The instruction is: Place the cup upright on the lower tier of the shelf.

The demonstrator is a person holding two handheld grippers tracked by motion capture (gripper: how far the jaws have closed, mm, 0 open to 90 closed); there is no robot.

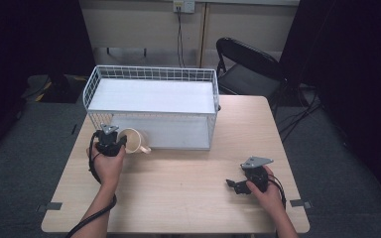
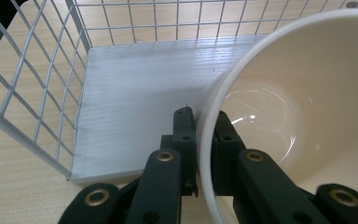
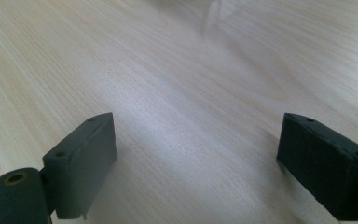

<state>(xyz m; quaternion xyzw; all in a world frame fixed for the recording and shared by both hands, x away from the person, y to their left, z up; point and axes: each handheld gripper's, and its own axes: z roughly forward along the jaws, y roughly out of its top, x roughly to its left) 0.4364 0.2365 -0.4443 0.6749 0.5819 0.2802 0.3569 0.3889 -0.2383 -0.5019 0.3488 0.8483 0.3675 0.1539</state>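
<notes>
Basket (image 1: 151,74) wire partly hides cup (image 1: 133,140); handle perhaps right.

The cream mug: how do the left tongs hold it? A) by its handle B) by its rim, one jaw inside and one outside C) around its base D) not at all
B: the left tongs pinch the rim of the cream mug, one jaw inside, one outside.

Cream cup (image 2: 317,107), white wire-grid basket (image 1: 151,73) with pale grey floor, black grippers, light wood-grain table (image 1: 188,193).
</notes>
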